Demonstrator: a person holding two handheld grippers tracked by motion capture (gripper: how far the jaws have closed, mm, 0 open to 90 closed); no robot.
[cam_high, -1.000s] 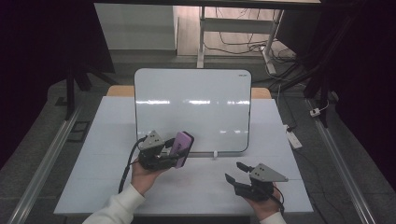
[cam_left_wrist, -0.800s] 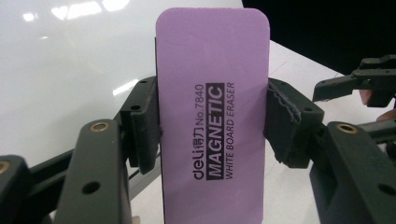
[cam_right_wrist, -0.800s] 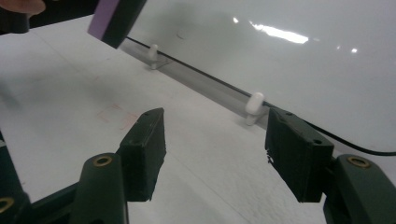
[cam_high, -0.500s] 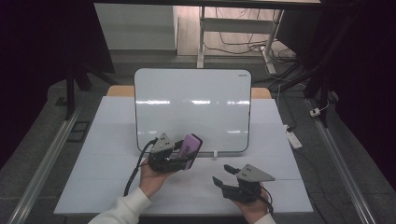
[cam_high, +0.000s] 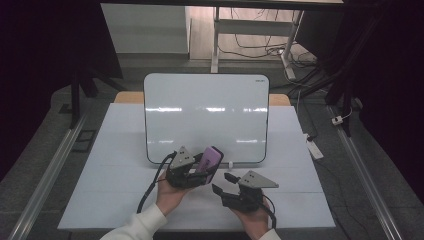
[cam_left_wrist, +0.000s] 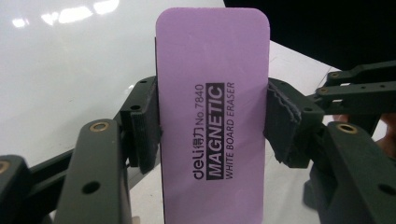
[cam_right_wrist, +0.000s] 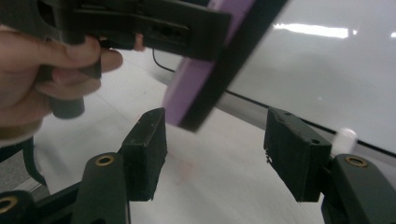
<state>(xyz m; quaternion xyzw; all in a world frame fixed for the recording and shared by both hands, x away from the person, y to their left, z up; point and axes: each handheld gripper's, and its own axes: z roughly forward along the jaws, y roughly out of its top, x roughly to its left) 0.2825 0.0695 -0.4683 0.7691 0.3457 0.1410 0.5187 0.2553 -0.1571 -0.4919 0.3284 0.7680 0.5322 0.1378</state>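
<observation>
While the left gripper clamps the purple magnetic whiteboard eraser across its two long edges, pads pressed flat against either side, the eraser stands upright in the jaws just in front of the lower edge of the whiteboard propped on the white table. Judging by its looks, it is a light block with a smooth plastic back and a dark felt sole, seen edge-on in the right gripper view; it should be stiff enough to hold by the sides, though the smooth shell could slip if pinched near a corner. Mid-length on the long edges, as now, seems the safest hold, leaving the felt face free to meet the board. Close by to the right, the right gripper has its jaws apart with nothing between them, having just closed slightly.
</observation>
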